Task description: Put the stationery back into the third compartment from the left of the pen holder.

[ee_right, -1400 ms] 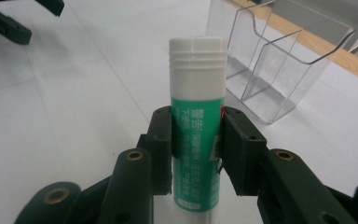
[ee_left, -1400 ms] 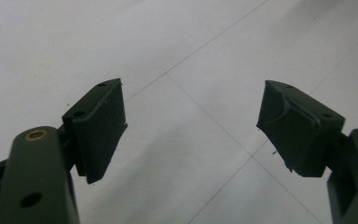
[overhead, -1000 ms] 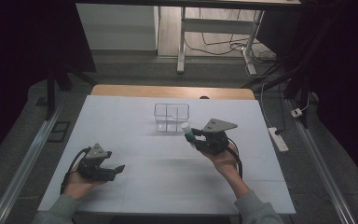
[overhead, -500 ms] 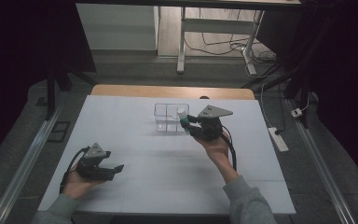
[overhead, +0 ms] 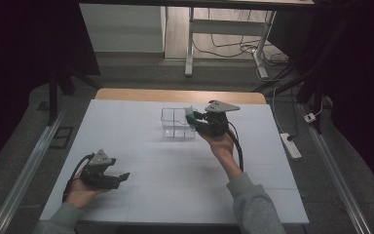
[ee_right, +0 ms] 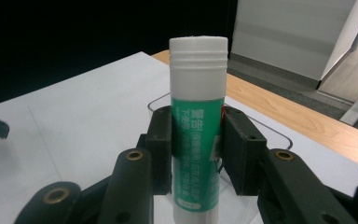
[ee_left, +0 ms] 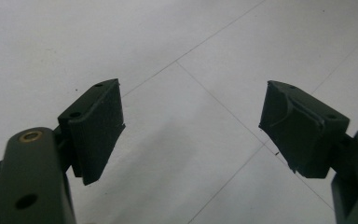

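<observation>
Your right gripper (overhead: 193,118) pinches a glue stick (ee_right: 198,126), jaws pressed on its green label, white cap up, long axis upright in the right gripper view. In the high view the stick (overhead: 189,114) sits at the right edge of the clear bin (overhead: 175,123), at or just above its rim; whether it touches the rim you cannot tell. The bin is a divided tray, open on top, lying just left of the gripper tip, so the coming move looks like a short carry left and down into a right-hand compartment. Keep the stick upright to clear the wall.

Your left gripper (overhead: 118,177) rests near the table's near-left corner, jaws spread, nothing between them, bare table (ee_left: 191,56) under it. It is well apart from the bin; the right hand is far nearer. Open table all round the bin, wooden far edge (overhead: 126,94) just behind.
</observation>
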The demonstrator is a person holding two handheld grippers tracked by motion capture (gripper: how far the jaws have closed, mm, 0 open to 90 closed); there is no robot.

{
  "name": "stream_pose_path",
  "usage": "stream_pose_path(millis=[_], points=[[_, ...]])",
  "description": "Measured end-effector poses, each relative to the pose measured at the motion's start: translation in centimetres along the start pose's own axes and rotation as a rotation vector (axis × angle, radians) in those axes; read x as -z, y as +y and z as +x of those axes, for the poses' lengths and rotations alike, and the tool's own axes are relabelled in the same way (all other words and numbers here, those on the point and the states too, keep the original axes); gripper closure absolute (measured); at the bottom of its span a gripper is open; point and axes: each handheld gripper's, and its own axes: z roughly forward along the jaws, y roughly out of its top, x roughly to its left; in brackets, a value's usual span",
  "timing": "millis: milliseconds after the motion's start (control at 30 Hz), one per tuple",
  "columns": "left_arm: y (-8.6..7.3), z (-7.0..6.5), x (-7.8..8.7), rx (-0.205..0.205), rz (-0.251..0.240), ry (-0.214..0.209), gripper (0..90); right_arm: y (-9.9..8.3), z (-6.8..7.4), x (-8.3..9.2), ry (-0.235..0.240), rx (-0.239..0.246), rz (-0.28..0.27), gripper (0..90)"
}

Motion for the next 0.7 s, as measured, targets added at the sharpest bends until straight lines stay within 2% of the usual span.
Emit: stream_pose_path(millis=[67, 267, 367, 700], points=[[0.0, 0.0, -0.1, -0.002, 0.007, -0.003, 20.3, 0.2, -0.2, -0.5, -0.021, 0.009, 0.011, 64.9], [0.0, 0.0, -0.2, -0.011, 0.018, -0.009, 20.0, 0.5, -1.5, -1.8, -0.043, -0.033, 0.002, 64.9], [-0.1, 0.1, -0.1, -0.003, 0.011, -0.011, 19.9, 0.3, -2.1, -2.3, -0.053, -0.052, 0.0, 64.8], [-0.1, 0.4, -0.3, 0.004, 0.015, -0.019, 19.7, 0.6, -3.1, -4.0, -0.064, -0.088, -0.018, 64.2]])
